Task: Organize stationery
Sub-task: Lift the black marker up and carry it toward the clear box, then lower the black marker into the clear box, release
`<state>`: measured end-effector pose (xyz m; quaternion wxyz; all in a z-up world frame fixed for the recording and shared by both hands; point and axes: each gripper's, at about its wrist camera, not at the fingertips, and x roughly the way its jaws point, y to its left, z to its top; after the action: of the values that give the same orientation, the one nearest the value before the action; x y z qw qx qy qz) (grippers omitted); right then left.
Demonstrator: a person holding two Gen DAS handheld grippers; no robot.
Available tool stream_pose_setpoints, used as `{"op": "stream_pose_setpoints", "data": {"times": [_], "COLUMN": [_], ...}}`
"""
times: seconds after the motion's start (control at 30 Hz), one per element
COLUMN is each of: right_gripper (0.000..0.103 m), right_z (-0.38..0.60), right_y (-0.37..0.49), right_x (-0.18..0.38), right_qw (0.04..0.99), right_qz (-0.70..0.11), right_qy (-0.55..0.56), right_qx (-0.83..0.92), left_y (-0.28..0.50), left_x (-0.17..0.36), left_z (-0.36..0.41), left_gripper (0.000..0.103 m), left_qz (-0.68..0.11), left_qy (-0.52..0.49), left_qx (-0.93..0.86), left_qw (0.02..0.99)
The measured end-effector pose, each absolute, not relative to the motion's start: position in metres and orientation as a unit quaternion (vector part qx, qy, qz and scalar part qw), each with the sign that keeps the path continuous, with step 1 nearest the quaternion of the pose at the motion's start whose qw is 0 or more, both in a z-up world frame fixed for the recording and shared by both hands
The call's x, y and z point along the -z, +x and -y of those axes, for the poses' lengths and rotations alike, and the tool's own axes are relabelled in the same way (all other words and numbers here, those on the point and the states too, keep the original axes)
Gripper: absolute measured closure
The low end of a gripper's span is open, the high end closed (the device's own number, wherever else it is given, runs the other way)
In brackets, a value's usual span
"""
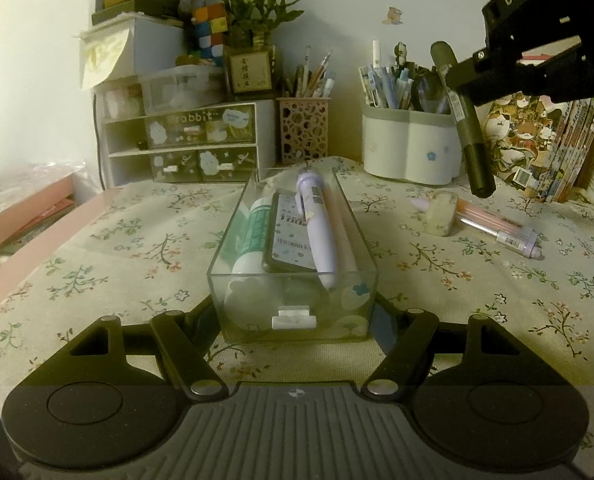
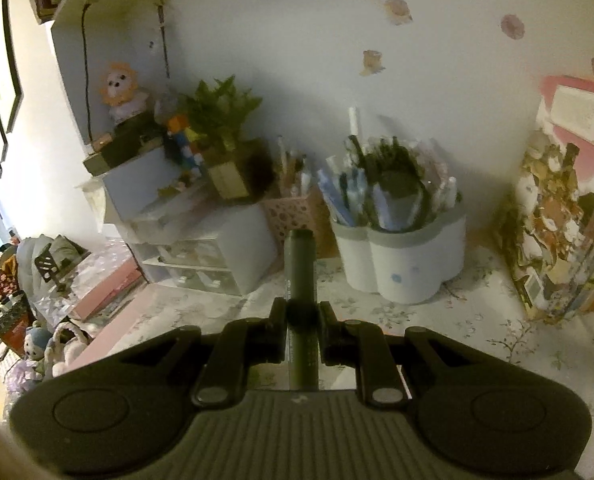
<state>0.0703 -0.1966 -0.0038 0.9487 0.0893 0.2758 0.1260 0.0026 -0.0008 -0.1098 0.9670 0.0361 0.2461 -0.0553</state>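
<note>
Drawers [image 1: 185, 142] of a small organizer stand at the far left of the floral tablecloth [image 1: 97, 248], beside a pink lattice pen cup [image 1: 303, 130]. Centre, the left gripper [image 1: 297, 320] has its fingers spread on either side of a clear box [image 1: 293, 308] holding a purple pen [image 1: 321, 224] and other stationery; whether they touch its walls is unclear. Rightward sits a white flower-shaped holder [image 1: 409, 144]. Above the table, the right gripper [image 2: 303, 334] is clamped on a dark marker [image 1: 467, 128], held tilted near that holder.

2 low wrist views facing the back wall, sharing the white pen holder [image 1: 411, 142] [image 2: 401, 260].
</note>
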Motion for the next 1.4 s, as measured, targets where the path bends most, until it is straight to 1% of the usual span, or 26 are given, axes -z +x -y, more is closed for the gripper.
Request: {"op": "stream_pose_setpoints", "data": {"times": [0.63,1.13,1.4], "right_gripper": [0.078,0.078,0.078], "right_z": [0.173,0.143,0.134], "right_y": [0.062,0.056,0.052], "right_x": [-0.02,-0.02,-0.021], "right_qw": [0.947,0.936,0.928], "right_qz": [-0.259,-0.258,-0.262], "right_qy": [0.06,0.033,0.037], "right_qx": [-0.179,-0.237,-0.262], "left_y": [0.003,0.003,0.003], "left_x": [0.109,0.109,0.109], "left_z": [0.001,0.001,0.001], "left_gripper": [0.03,0.03,0.03], "left_qz": [-0.247,-0.247,-0.246], "left_qy": [0.036,0.036,0.037], "left_qx": [0.055,0.055,0.055], "left_qw": [0.967,0.967,0.967]}}
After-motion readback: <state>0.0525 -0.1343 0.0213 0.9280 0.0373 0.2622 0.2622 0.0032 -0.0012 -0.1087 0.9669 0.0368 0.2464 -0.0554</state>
